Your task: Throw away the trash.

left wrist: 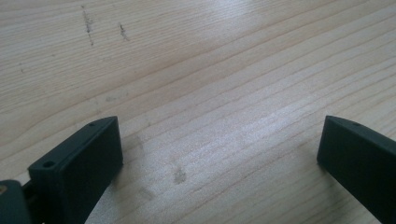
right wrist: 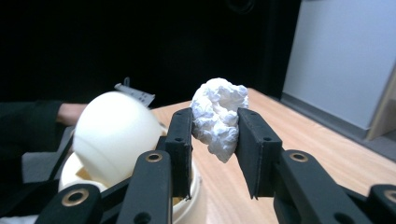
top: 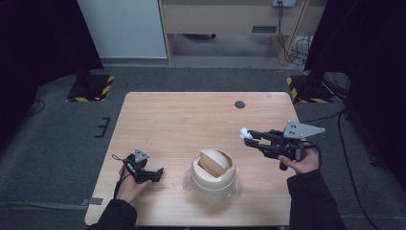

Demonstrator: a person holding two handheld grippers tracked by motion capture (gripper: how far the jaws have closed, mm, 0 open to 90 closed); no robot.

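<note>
High view, wooden table [top: 182, 115], grey carpet floor [top: 57, 139]

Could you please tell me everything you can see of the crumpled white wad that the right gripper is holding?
The white wad looks like crumpled paper or tissue, creased all over and pressed into an uneven lump. It is clamped between the two black pads of the right gripper, bulging above them and tapering to a point below. It hangs clear of the wooden table, touching nothing but the pads. In the high view it shows as a small white bit to the right of the cream swing-lid bin.
</note>
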